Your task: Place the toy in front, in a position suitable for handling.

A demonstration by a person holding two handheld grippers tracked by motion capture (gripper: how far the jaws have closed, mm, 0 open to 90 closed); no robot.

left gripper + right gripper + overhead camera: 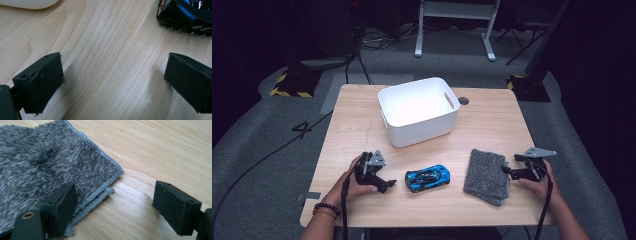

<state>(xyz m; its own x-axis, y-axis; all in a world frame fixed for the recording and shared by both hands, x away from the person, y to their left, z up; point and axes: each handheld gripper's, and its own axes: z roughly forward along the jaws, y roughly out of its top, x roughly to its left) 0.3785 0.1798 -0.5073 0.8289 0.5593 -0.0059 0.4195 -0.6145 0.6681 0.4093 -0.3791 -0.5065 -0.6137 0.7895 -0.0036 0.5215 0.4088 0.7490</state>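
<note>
High view, hard to see: the room beyond the table [362, 120] was lost in darkness.
Left gripper view, cut off: the toy car [186, 15] was cropped at the top right.
Left gripper [387, 184]: jaws were held wide, empty; the car lay just beside it.
Right gripper [508, 171]: jaws were spread, gripping nothing, at the edge of the folded grey cloth [484, 176].
Surface: pale wood, bearing a white bin [418, 111].
</note>
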